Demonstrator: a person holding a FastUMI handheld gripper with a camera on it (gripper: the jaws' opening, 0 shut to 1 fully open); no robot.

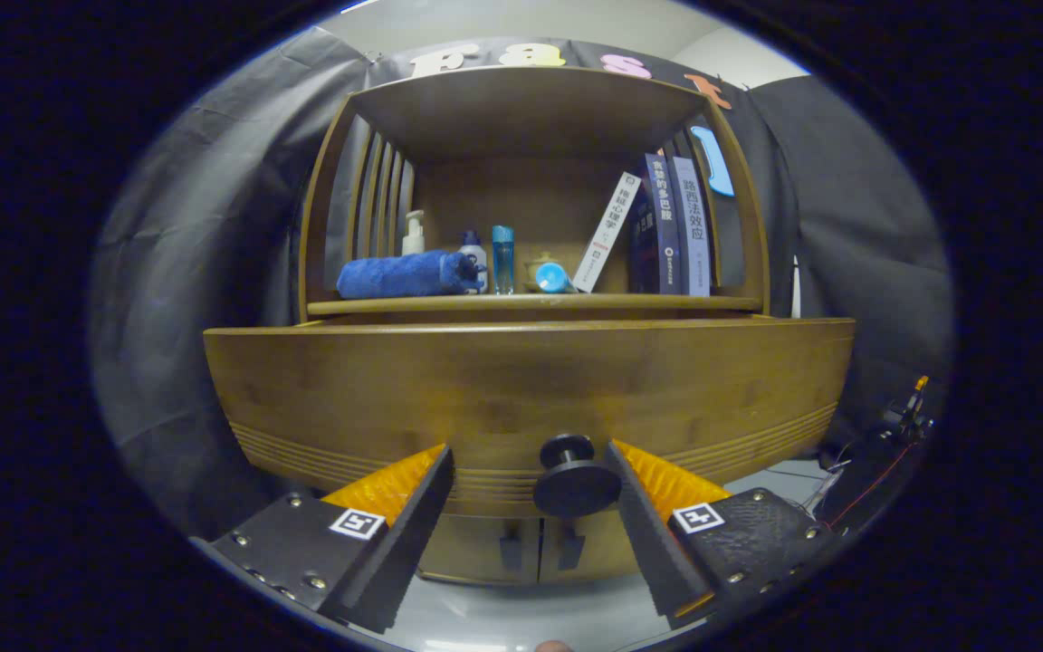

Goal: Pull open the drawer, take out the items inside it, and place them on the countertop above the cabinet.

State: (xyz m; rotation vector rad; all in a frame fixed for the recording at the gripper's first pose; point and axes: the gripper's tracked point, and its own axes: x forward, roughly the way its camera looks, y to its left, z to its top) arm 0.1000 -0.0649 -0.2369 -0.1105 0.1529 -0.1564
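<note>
The gripper [529, 471] sits at the bottom of the frame with its fingers spread wide apart, the round drawer knob [573, 477] between them, nearer the right finger, neither finger pressing on it. That spread suits closing on the knob, which is the one hold the wide wooden drawer front [521, 398] offers.

Going left to right along the countertop [531, 305] above the drawer, in the middle of the frame: a rolled blue towel [408, 274] lies on its side, a pump bottle [413, 234] stands behind it, then a small white bottle [473, 250], a slim blue bottle [502, 259] and a blue cup [552, 277] tipped over. Right of these one white book [607, 233] leans against upright books [671, 226].

The drawer front looks to stand forward of the cabinet, but its inside is hidden, so whether anything lies in it cannot be told.
</note>
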